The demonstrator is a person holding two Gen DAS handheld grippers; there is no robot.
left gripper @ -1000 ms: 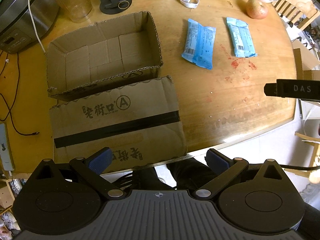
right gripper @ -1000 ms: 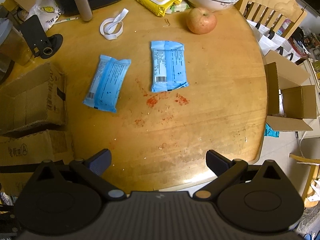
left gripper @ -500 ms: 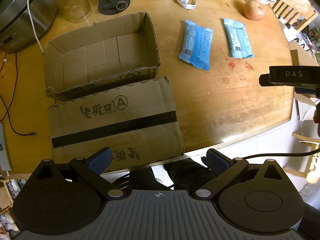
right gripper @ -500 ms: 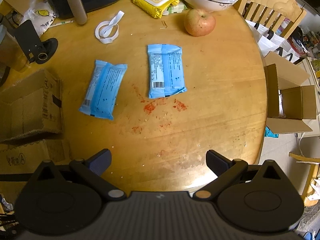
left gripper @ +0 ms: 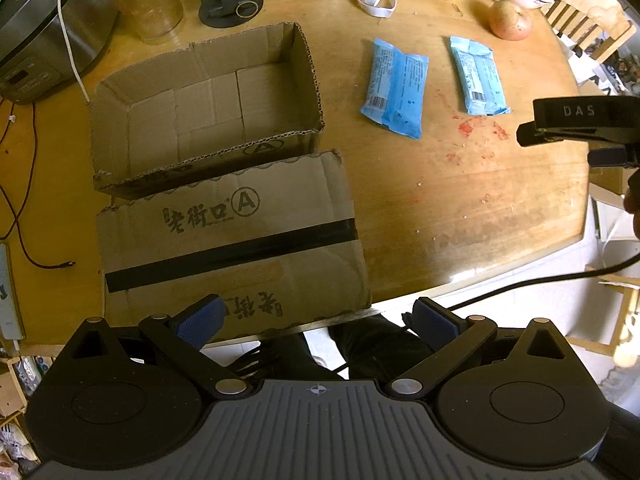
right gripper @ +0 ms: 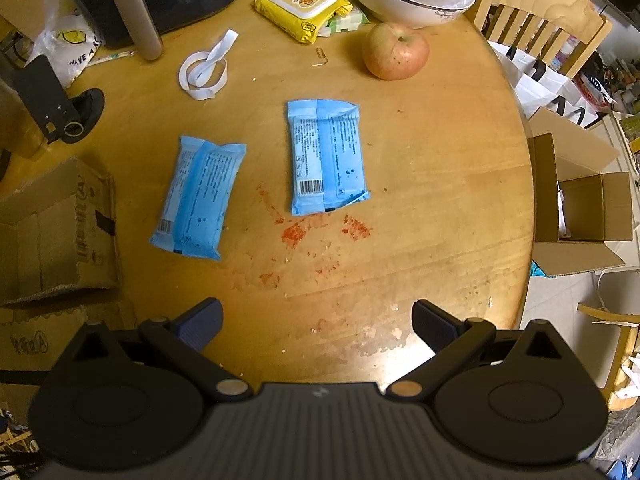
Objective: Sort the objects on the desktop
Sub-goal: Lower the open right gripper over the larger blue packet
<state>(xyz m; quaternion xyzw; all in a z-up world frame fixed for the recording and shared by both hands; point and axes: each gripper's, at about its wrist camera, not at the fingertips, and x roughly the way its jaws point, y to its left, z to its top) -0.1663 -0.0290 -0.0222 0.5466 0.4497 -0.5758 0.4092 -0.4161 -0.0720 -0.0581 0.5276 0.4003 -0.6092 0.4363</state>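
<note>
The left claw (left gripper: 316, 322) is spread wide and grips nothing; it hangs over the near edge of the round wooden table (left gripper: 460, 216), above the folded-out flap (left gripper: 228, 236) of an open cardboard box (left gripper: 208, 108). The box interior shows bare cardboard only.

The right claw (right gripper: 316, 322) is likewise spread wide and empty, positioned over the near part of the table (right gripper: 420, 248). In the left wrist view the right claw's body enters from the right edge, marked "DAS" (left gripper: 580, 120).

Two blue packets lie flat on the table, well apart from both claws:
- Left blue packet (right gripper: 198, 196), (left gripper: 394, 88): between the box and the other packet, tilted slightly, barcode end toward the claws.
- Right blue packet (right gripper: 326, 156), (left gripper: 478, 76): printed seam side up, barcode toward the claws.

Red stains (right gripper: 294, 236) mark the wood just in front of the right packet.

Beyond the packets lie a white strap loop (right gripper: 204, 70), a yellow wipes pack (right gripper: 304, 6), an apple (right gripper: 396, 56) and a white bowl (right gripper: 408, 4) holding a plastic bag. A second open carton (right gripper: 580, 208) stands on the floor beside the table.
</note>
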